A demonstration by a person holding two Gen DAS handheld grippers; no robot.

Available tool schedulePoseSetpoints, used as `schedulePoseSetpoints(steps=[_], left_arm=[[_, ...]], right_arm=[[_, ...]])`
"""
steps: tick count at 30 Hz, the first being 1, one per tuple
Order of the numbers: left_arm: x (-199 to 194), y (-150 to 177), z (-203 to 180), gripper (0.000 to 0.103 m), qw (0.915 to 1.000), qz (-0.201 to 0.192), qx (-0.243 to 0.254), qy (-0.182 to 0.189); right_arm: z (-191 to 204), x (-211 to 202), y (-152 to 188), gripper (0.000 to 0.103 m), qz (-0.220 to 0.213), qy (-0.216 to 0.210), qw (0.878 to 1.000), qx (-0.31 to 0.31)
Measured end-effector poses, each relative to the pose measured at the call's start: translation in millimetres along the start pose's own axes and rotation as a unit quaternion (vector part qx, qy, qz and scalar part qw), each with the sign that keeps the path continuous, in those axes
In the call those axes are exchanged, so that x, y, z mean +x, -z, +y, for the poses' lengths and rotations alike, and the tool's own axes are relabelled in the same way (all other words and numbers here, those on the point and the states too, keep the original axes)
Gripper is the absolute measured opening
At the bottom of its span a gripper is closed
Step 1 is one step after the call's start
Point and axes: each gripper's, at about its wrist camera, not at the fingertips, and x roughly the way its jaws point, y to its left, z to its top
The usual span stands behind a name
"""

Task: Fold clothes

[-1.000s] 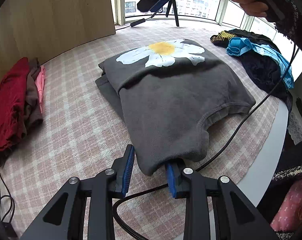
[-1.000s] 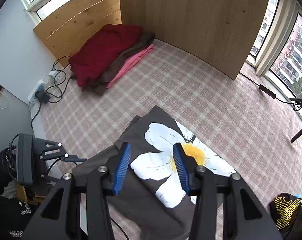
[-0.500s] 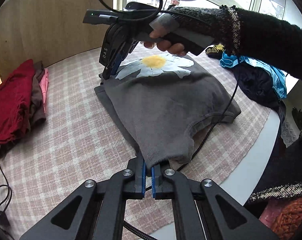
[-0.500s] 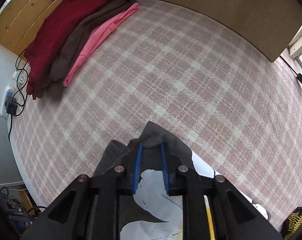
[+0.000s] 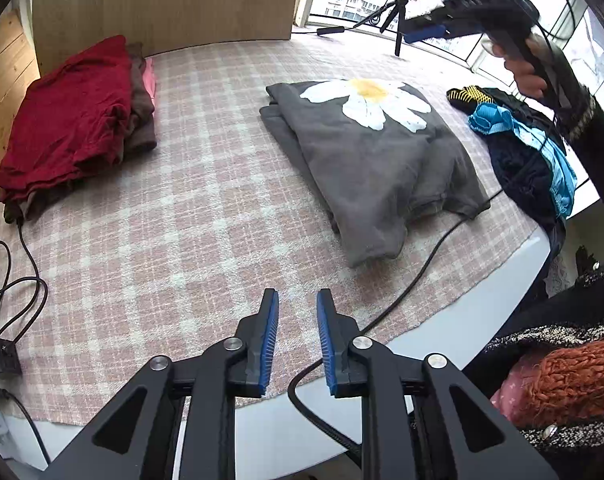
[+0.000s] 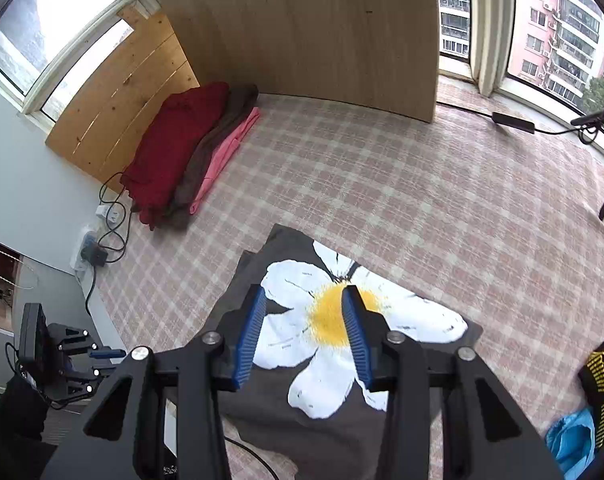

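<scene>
Sweatshirt (image 6: 302, 420) near edge hidden behind right gripper (image 6: 303, 336), jaws apart.

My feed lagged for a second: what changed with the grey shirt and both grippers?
Both grippers let go. The left gripper released the grey daisy-print sweatshirt at its near hem and pulled back, open; the right gripper released the far corner and lifted, open. The sweatshirt lies folded; the red, brown and pink stack is unmoved.

right tool (image 6: 303, 334) jaws apart, nothing held, above grey sweatshirt (image 6: 302, 420) with daisy print (image 6: 329, 316), folded on plaid table (image 6: 421, 200). Folded stack (image 6: 186, 152) red/brown/pink far left by wood panel (image 6: 302, 28).
</scene>
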Motion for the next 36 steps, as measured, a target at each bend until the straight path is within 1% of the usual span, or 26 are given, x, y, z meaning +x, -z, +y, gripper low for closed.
schedulePoseSetpoints(steps=[2,4,5,7,8,10,13,14,15,16,17,18,19,22,24,26,27,28,29,30,31,32,33,34,35,36], left_arm=[[-2.0,-9.9,7.0,0.033,0.9995,-0.003,-0.024,0.022],[2.9,-20.3,5.0,0.034,0.9986,-0.008,-0.033,0.042],[8.2,-25.4,2.8,0.038,0.9981,-0.008,-0.035,0.050],[27.1,-34.6,-2.3,0.046,0.9967,0.010,-0.040,0.070],[37.5,-37.9,-4.8,0.046,0.9956,0.021,-0.042,0.080],[58.1,-41.0,-9.5,0.046,0.9944,0.044,-0.043,0.086],[78.0,-42.9,-17.4,0.041,0.9939,0.060,-0.035,0.086],[83.0,-43.3,-19.9,0.028,0.9938,0.063,-0.031,0.086],[85.6,-43.5,-22.1,0.018,0.9938,0.063,-0.028,0.088],[88.2,-43.6,-24.2,0.016,0.9937,0.062,-0.025,0.090],[90.4,-43.7,-26.0,0.015,0.9937,0.062,-0.022,0.091],[91.2,-43.6,-26.6,0.009,0.9937,0.062,-0.021,0.090],[91.4,-43.5,-27.1,0.007,0.9938,0.062,-0.020,0.090],[80.4,-46.6,-25.5,0.005,0.9930,0.054,-0.028,0.102],[67.8,-49.8,-23.3,0.005,0.9920,0.043,-0.034,0.114],[56.3,-51.7,-22.3,0.006,0.9925,0.030,-0.031,0.114],[55.7,-50.4,-22.9,0.007,0.9927,0.034,-0.025,0.113],[59.3,-47.3,-24.4,0.010,0.9933,0.050,-0.012,0.104],[62.9,-43.8,-25.3,0.017,0.9935,0.066,0.001,0.092],[66.3,-39.4,-24.0,0.020,0.9936,0.085,0.015,0.073],[69.1,-35.8,-21.9,0.020,0.9929,0.102,0.026,0.055],[68.3,-37.6,-16.7,0.020,0.9926,0.109,0.025,0.046],[63.7,-46.6,-11.1,0.020,0.9934,0.103,0.020,0.045],[59.1,-55.6,-5.5,0.020,0.9941,0.097,0.016,0.045],[54.5,-64.6,0.2,0.021,0.9948,0.091,0.011,0.044],[50.5,-75.0,5.7,0.026,0.9955,0.084,0.007,0.043]], right_arm=[[-25.5,-29.8,47.6,0.048,-0.009,0.011,0.999,0.033],[-46.3,-40.9,97.0,0.048,-0.009,0.034,0.997,0.075],[-55.9,-39.0,121.5,0.048,-0.002,0.034,0.994,0.102],[-69.1,-25.2,164.2,0.048,0.017,0.016,0.989,0.149],[-73.1,-17.2,181.1,0.048,0.024,0.011,0.986,0.165],[-70.7,0.0,198.1,0.048,0.031,0.018,0.985,0.170],[-66.0,23.7,206.3,0.048,0.044,0.012,0.986,0.163],[-64.6,30.3,207.0,0.048,0.050,0.009,0.986,0.161],[-63.2,35.1,206.8,0.048,0.055,0.004,0.986,0.159],[-61.8,39.8,206.5,0.043,0.059,-0.001,0.986,0.157],[-60.4,44.6,206.3,0.033,0.064,-0.006,0.986,0.155],[-59.0,49.4,206.0,0.011,0.068,-0.010,0.986,0.153],[-59.0,50.1,204.9,0.008,0.070,-0.020,0.985,0.155],[-64.3,32.7,198.5,0.007,0.060,-0.073,0.979,0.179],[-68.0,8.6,194.4,0.007,0.038,-0.128,0.971,0.199],[-73.6,-11.7,192.7,0.006,0.019,-0.165,0.962,0.216],[-75.1,-17.5,193.2,0.006,0.018,-0.165,0.962,0.216],[-74.0,-18.3,194.7,0.006,0.029,-0.146,0.968,0.203],[-72.4,-15.6,196.4,0.007,0.048,-0.119,0.974,0.188],[-70.0,-8.1,198.2,0.014,0.078,-0.082,0.979,0.170],[-69.5,-3.5,198.6,0.022,0.098,-0.055,0.981,0.158],[-71.6,-2.8,197.1,0.022,0.103,-0.042,0.982,0.152],[-73.7,-2.0,195.6,0.022,0.108,-0.029,0.983,0.146],[-76.4,-4.8,190.4,0.022,0.101,-0.023,0.984,0.143],[-79.9,-11.9,179.2,0.023,0.077,-0.027,0.986,0.145],[-83.2,-18.2,166.3,0.026,0.053,-0.035,0.987,0.146]])
